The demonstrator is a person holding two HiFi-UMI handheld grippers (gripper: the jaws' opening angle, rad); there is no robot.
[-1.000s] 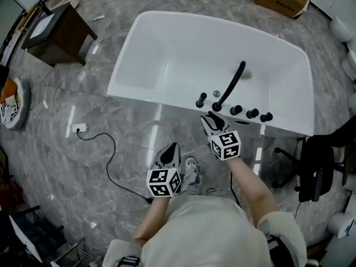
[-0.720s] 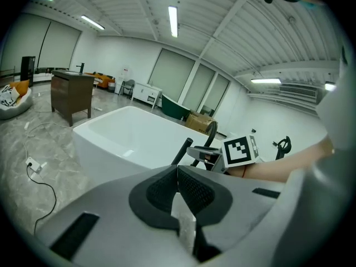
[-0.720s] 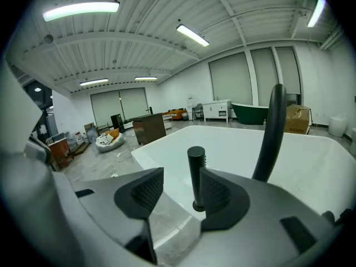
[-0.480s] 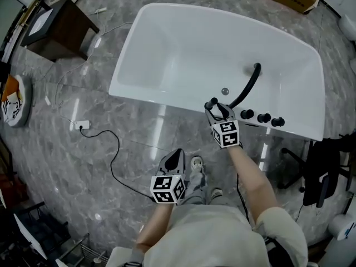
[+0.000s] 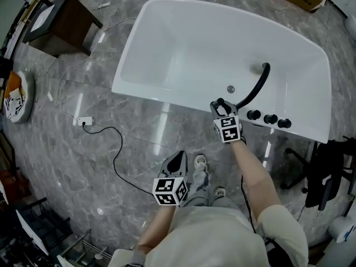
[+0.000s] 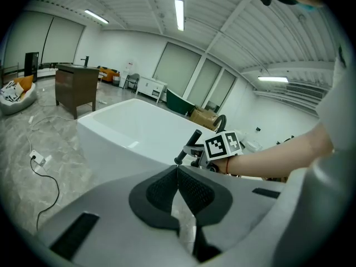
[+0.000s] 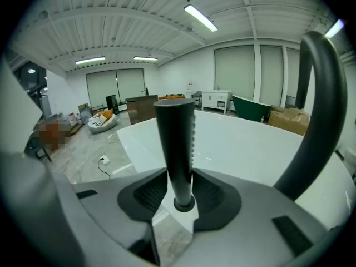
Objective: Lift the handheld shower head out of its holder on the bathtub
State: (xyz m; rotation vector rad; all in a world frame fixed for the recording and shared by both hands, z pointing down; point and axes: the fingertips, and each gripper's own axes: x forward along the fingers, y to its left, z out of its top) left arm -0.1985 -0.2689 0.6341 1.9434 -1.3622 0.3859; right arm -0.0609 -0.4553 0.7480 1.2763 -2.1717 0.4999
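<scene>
We've lowered our right gripper [image 5: 221, 104] to the tub [image 5: 146, 95]; its closing fingers clasp the shower head [image 7: 174, 143] at twelve o'clock; left gripper [image 6: 178, 171] fingers together.

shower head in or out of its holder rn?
In. The handheld shower head stands upright, its lower end seated in the holder ring on the bathtub rim.

shower head [image 7: 175, 149] left of spout [image 7: 320, 121], on bathtub [image 5: 167, 98]

Black spout [image 5: 257, 88] arches just right of the shower head [image 7: 174, 143]; 3 knobs [image 5: 270, 118] crowd the rim [image 5: 301, 127] beyond. The tub's basin [image 5: 211, 49] behind lies open.
</scene>
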